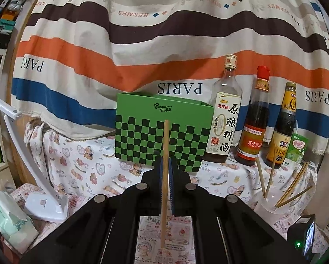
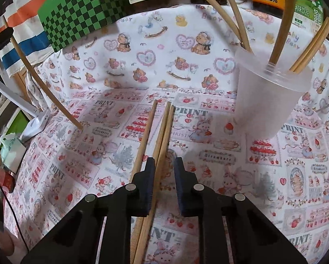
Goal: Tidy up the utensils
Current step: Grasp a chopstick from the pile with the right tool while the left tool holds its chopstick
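Observation:
My left gripper (image 1: 166, 162) is shut on a single wooden chopstick (image 1: 165, 143) that stands nearly upright, its lower tip on the printed cloth. The right wrist view shows that same held chopstick (image 2: 76, 123) at the left, slanting down to the cloth. Three loose chopsticks lie on the cloth there. My right gripper (image 2: 164, 167) is low over them, jaws apart. A pair of chopsticks (image 2: 164, 136) runs between the jaws along the left pad, clear of the right pad. The third chopstick (image 2: 145, 132) lies outside the left finger. A frosted plastic cup (image 2: 272, 94) (image 1: 267, 206) holds several chopsticks.
A green checkered box (image 1: 164, 132) (image 2: 80, 11) stands at the back of the table. Three sauce bottles (image 1: 254, 118) and a green drink carton (image 1: 296, 151) line up to its right. A white lamp base (image 1: 45, 206) and a tissue pack (image 1: 10, 220) sit at the left.

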The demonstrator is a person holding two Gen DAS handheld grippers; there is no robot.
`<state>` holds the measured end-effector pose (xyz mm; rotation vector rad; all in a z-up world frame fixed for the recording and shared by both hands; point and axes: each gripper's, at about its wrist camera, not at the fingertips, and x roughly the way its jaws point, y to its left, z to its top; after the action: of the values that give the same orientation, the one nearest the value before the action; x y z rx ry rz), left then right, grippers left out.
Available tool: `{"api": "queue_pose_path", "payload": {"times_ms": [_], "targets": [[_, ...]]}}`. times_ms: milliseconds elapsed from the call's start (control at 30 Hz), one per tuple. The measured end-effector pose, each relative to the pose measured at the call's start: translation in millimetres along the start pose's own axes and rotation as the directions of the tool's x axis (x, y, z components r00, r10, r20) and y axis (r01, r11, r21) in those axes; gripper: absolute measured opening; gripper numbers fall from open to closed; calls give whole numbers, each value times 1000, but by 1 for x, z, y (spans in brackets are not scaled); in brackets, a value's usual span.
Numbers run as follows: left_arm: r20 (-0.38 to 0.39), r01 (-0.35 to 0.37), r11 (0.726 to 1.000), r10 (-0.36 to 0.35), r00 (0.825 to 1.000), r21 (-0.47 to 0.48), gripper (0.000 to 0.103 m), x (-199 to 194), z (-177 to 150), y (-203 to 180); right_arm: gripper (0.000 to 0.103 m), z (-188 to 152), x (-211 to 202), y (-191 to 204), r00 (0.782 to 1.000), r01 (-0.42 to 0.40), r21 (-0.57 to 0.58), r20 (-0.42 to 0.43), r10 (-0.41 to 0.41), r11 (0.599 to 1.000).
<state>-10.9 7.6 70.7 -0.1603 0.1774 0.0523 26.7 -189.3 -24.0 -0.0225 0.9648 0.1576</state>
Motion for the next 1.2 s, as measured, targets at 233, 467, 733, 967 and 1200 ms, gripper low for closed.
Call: {"api": "queue_pose_path", "payload": {"times_ms": [233, 467, 733, 967, 1200], "targets": [[12, -21, 1000, 21, 1000, -4, 4, 7, -3, 6, 15, 21, 19, 6, 998, 7, 25, -64, -5, 1000], [-16, -15, 997, 14, 1000, -73, 4, 16, -5, 22, 8, 55, 40, 10, 990, 107, 51, -94, -102, 993], [18, 25, 997, -24, 1000, -73, 4, 7, -1, 25, 8, 61, 60, 6, 985, 114, 46, -137, -106, 992], [23, 23, 998, -22, 1000, -60, 4, 5, 0, 21, 8, 68, 76, 14, 980, 133, 8, -150, -131, 991], [29, 16, 999, -15, 999, -47, 4, 2, 2, 17, 6, 69, 77, 20, 981, 133, -26, -142, -135, 991]]}}
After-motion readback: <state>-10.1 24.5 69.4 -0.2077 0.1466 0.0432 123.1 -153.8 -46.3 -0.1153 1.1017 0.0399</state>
